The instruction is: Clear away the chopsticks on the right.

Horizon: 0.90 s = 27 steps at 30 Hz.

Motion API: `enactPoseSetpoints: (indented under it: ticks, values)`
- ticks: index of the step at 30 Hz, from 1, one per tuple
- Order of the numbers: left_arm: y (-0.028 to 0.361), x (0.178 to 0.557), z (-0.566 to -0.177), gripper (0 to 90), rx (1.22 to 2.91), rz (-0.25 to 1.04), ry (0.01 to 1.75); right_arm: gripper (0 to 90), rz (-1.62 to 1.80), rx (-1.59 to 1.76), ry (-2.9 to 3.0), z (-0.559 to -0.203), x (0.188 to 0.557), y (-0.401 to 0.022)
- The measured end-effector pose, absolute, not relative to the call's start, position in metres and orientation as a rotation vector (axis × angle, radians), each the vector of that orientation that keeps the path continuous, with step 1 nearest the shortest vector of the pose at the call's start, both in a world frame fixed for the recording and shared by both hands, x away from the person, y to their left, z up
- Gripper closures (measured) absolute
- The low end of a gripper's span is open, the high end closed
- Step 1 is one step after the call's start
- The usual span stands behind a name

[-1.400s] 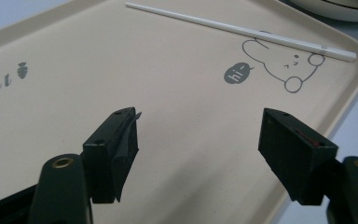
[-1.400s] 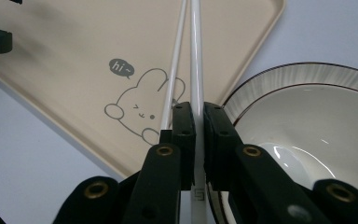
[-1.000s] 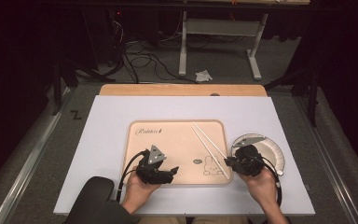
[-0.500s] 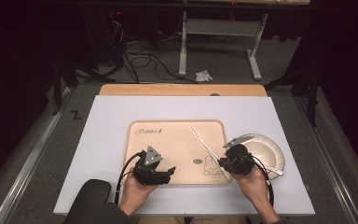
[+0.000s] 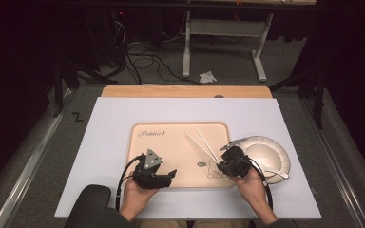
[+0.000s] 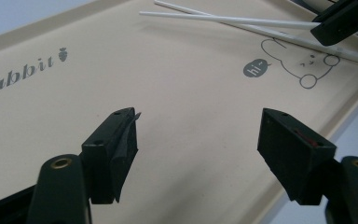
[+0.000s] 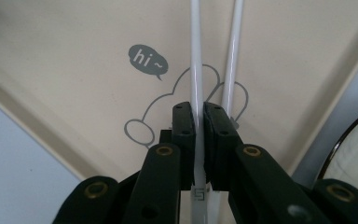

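Table-setting work at an early stage: the right hand-held gripper has its jaws pressed together on one white chopstick close to its near end, while the second chopstick lies just beside it, ungripped, on the beige tray. Whether the gripped chopstick is already clear of the tray floor cannot be told; in the high view both sticks run from the right hand-held gripper toward the far left across the tray, diverging slightly. The grasp therefore appears made, whereas carrying the stick to its place, and handling its partner, appear still to be done. The left hand-held gripper is spread wide and holds nothing, poised low over the bare near-left part of the tray. Containers: the tray, printed with the word "Rabbit" and a rabbit drawing, carries only the two chopsticks; the white plate, on the white surface just right of the tray, holds a white spoon lying along its near part.
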State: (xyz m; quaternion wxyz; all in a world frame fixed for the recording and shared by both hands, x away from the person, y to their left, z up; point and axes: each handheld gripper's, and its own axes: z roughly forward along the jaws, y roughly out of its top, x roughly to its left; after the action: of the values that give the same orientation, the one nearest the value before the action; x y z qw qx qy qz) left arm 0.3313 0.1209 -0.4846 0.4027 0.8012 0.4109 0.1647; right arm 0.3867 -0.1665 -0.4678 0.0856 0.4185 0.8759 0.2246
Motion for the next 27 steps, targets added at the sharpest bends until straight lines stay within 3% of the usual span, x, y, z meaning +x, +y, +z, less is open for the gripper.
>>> enactPoseSetpoints:
  ticks: [27]
  values:
    - [0.124, 0.328, -0.484, 29.0, 2.018, 0.430, 1.051, 84.9, 0.599, 1.228, 2.653, -0.480, 0.389, -0.153]
